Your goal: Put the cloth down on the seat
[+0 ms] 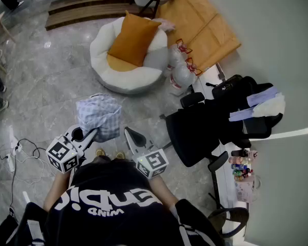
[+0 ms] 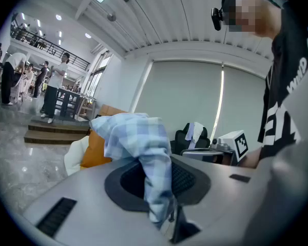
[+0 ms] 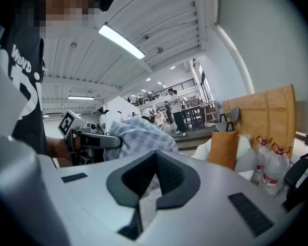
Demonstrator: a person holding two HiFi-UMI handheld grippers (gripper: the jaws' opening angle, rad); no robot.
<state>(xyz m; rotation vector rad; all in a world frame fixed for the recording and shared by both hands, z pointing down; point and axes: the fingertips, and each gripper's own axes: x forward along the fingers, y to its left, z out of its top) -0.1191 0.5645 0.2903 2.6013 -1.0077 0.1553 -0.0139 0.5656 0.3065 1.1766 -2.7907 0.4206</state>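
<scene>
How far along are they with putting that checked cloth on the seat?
Done: the cloth is picked up, pinched in the left gripper and clear of the floor. In hand: it is held out in front of the person; the right gripper looks shut and empty. Left: reaching the white round seat with the orange cushion ahead, and laying the cloth on it.

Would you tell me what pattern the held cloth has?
The cloth is a pale blue-and-white check, clearest in the left gripper view.

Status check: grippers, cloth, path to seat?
Left gripper shut on cloth, bunched, held above floor. Right gripper shut, empty. Seat ahead, not reached; orange cushion lies on it.
</scene>
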